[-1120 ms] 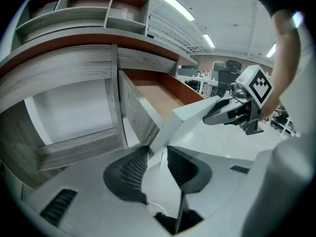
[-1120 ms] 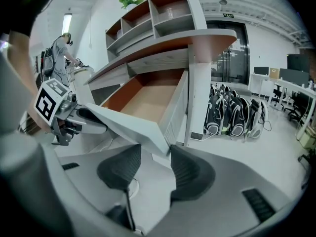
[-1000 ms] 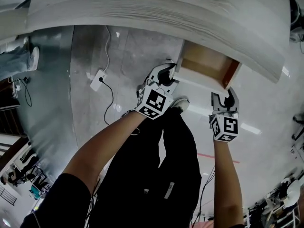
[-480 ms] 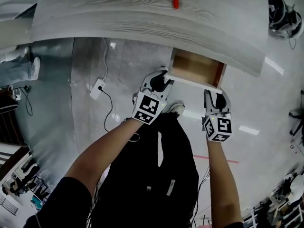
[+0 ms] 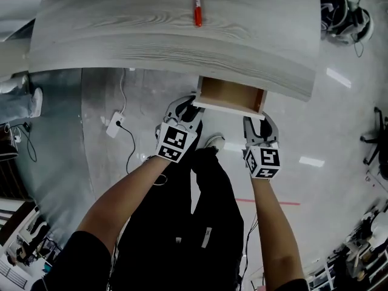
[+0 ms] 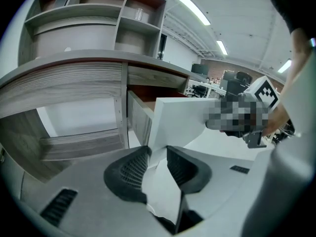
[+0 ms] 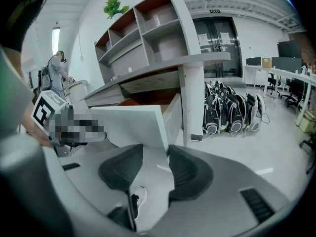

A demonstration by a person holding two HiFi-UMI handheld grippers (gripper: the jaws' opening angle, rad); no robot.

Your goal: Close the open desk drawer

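An open drawer [image 5: 232,93] with a brown inside and a white front sticks out from under the grey wood desk [image 5: 151,38]. My left gripper [image 5: 185,107] stands at the front's left corner, my right gripper [image 5: 259,125] at its right corner. In the left gripper view the white front's [image 6: 182,120] lower corner dips between the open left gripper's [image 6: 157,149] fingertips. In the right gripper view the front's [image 7: 133,122] corner sits just at the right gripper's [image 7: 155,149] tips. Its jaws have just been closing a little and stand open, not pressing on anything.
A red pen [image 5: 197,5] lies on the desk top. A white power strip [image 5: 114,125] with its cable lies on the floor at the left, under the desk. Shelves [image 7: 148,38] rise above the desk, and several backpacks [image 7: 232,112] stand on the floor to the right.
The head view has swung, so desk and drawer sit further left in the frame. Both grippers have stayed at the drawer front's corners, and the drawer seems to stick out a bit less.
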